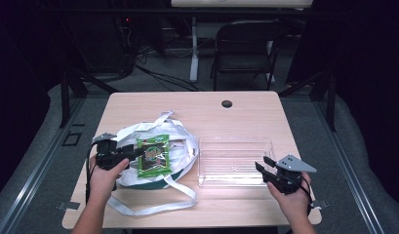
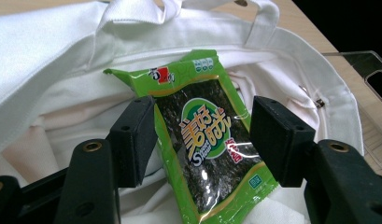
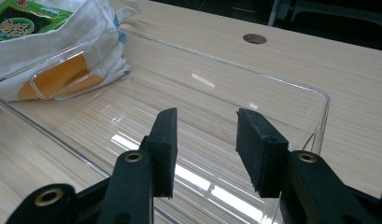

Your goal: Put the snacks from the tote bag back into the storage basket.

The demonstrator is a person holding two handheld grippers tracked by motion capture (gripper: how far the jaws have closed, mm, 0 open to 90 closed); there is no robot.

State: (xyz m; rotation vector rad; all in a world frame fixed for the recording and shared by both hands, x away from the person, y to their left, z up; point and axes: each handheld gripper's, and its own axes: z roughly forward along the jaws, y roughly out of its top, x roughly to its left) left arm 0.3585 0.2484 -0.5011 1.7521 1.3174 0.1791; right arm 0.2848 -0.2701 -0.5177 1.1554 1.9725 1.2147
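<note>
Lab or recording studio: dark room, black curtains all round, light wood table [image 1: 246,105] with cable hole, folding chair [image 1: 246,46] behind far edge, cables across grey floor [image 1: 163,78].

A green seaweed snack packet [image 1: 152,155] – glossy, with a dark window of seaweed sheets, a round green logo with orange lettering and a small red mark near its top – lies flat, face up, on a crumpled white cloth bag [image 1: 180,139]. The white cloth bag has long white straps and a dark green base, and it rests on the left half of the table [image 1: 246,105], nearer the front edge – one strap trails toward that edge.
</note>
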